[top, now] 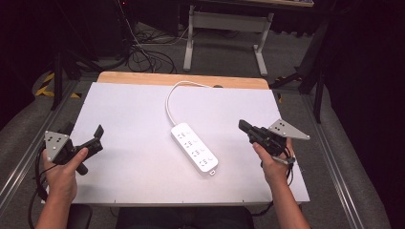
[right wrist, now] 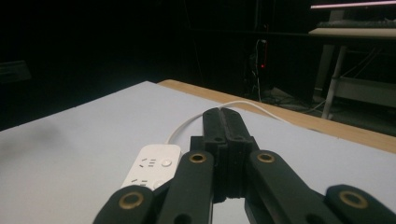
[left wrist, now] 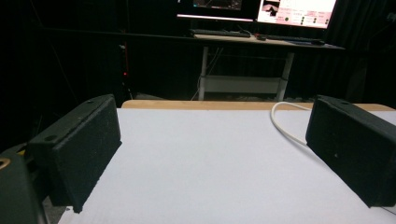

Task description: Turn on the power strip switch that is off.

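Your right hand-held gripper (right wrist: 223, 140) is pressed together on nothing, the left hand-held gripper (top: 98, 138) spread wide and empty. White power strip (top: 194, 148) lies between them on the desk (top: 124, 109), nearer the right. Reach in carelessly and you'd probably snag its cord (top: 168, 102) and drag it.

The left gripper (left wrist: 212, 154) is seen with its two black jaws spread wide, one at each lower side. Nothing is held between them. A white sheet (left wrist: 205, 163) is spread under and ahead of the jaws, and a strip of wooden table (left wrist: 196, 104) is seen along its far edge. A white cable (left wrist: 282, 123) is curved on the sheet just inside the right-hand jaw and is hidden behind that jaw lower down. Beyond the jaws, a desk (left wrist: 261, 42) is set against the dark, and lit monitors (left wrist: 296, 10) are placed on it.
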Demonstrator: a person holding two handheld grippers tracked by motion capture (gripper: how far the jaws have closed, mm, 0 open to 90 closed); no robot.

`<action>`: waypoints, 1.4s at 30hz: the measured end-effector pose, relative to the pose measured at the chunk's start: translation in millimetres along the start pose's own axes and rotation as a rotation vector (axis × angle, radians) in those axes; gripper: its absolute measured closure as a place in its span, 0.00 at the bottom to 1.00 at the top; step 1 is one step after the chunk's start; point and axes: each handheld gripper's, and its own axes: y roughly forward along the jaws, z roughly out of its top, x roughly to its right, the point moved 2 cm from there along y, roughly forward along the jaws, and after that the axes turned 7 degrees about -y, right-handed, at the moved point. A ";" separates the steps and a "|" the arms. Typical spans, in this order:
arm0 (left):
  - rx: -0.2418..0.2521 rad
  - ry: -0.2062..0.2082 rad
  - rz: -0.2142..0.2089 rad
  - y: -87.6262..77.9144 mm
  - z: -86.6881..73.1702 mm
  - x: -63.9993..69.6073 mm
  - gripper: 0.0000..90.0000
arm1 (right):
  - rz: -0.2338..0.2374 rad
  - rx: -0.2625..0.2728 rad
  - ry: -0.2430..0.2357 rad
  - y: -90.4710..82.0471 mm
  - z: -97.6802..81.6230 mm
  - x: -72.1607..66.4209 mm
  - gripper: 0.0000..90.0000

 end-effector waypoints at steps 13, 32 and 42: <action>0.000 -0.001 0.001 -0.4 0.2 -0.3 0.04 | -0.023 0.058 0.043 -14.5 -8.8 17.7 0.95; -0.001 -0.002 0.005 -0.5 0.2 -1.5 0.04 | -0.055 0.016 0.065 -8.7 -12.0 22.0 0.46; 0.002 -0.004 0.010 -0.6 0.2 -1.8 0.04 | -0.063 0.044 0.099 -11.0 -12.0 26.9 0.19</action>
